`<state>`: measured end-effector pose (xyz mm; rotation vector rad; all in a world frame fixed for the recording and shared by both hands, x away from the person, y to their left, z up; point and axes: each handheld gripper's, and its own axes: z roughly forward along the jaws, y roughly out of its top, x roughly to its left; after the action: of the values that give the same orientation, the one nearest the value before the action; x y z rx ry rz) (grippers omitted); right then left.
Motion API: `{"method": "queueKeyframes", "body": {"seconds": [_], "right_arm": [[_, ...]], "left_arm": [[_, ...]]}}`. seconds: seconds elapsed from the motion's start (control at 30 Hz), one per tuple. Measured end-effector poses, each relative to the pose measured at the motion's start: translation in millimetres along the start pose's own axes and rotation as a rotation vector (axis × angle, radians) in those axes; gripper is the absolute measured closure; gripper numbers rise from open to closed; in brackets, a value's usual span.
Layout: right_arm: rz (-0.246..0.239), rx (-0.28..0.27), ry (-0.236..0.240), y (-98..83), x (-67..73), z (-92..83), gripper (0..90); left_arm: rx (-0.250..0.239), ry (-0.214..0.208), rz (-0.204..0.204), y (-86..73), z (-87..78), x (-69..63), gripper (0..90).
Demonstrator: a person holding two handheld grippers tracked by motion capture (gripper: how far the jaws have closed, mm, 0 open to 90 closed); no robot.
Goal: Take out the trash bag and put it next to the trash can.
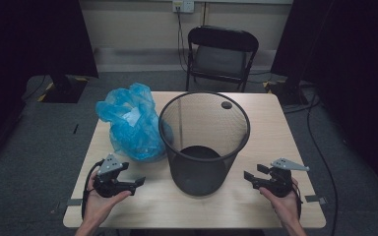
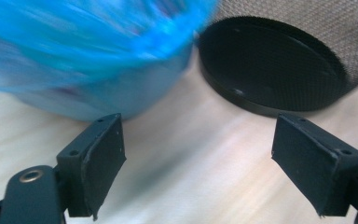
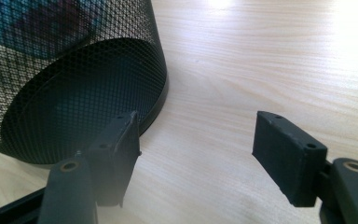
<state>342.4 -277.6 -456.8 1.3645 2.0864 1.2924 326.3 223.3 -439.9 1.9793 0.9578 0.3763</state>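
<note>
We judge the step in hand to be fetching the blue plastic bag to line the mesh wastebasket. The wastebasket stands mid-bench; the bag lies touching its left side, toward the bench's far left corner. Our left hand-held gripper sits near the front left corner, jaws spread wide with nothing between them, pointing between the bag and the wastebasket's base. Our right hand-held gripper, also wide open and empty, waits just right of the wastebasket. We should pinch a loose fold of film near the bag's mouth, not its bulk, and steady the wastebasket's rim with the right.
</note>
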Motion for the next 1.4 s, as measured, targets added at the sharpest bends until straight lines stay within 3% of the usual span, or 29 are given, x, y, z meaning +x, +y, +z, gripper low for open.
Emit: {"method": "queueKeyframes", "body": {"seconds": [0.03, 0.1, 0.2, 0.33, 0.47, 0.67, 0.9, 1.07, 1.23, 1.4], "right_arm": [[-0.003, 0.002, 0.002, -0.4, 0.8, -0.6, 30.5], [-0.004, 0.006, -0.003, -1.6, 2.1, -2.2, 29.9], [-0.01, 0.02, -0.008, -5.9, 3.8, -3.8, 27.9], [-0.013, 0.047, -0.022, -14.3, 6.0, -4.0, 26.2], [-0.013, 0.078, -0.031, -20.5, 5.9, 1.8, 24.7], [-0.023, 0.138, -0.088, -28.0, 7.4, 14.8, 22.3], [-0.061, 0.188, -0.144, -31.6, 11.8, 23.8, 20.2], [-0.108, 0.178, -0.182, -35.5, 18.0, 27.2, 15.6], [-0.107, 0.16, -0.189, -38.0, 19.7, 28.6, 14.0], [-0.105, 0.161, -0.194, -37.6, 19.7, 29.3, 13.6]], "left_arm": [[0.008, -0.013, 0.001, -1.4, 3.1, -2.6, 16.6], [0.027, 0.009, 0.03, -4.4, 8.8, -9.2, 16.8], [0.053, -0.014, 0.02, -7.7, 18.2, -17.2, 16.9], [0.073, 0.012, 0.022, -10.7, 30.1, -24.7, 16.6], [0.11, 0.002, -0.009, -17.5, 42.1, -26.8, 16.8], [0.195, 0.01, 0.02, -24.9, 57.8, -25.4, 16.7], [0.204, 0.057, 0.076, -26.7, 63.9, -32.8, 14.5], [0.188, 0.066, 0.072, -27.9, 67.5, -32.7, 8.8], [0.174, 0.072, 0.066, -29.5, 71.7, -32.5, 0.4], [0.177, 0.072, 0.067, -29.1, 72.0, -32.3, 0.0]]}}
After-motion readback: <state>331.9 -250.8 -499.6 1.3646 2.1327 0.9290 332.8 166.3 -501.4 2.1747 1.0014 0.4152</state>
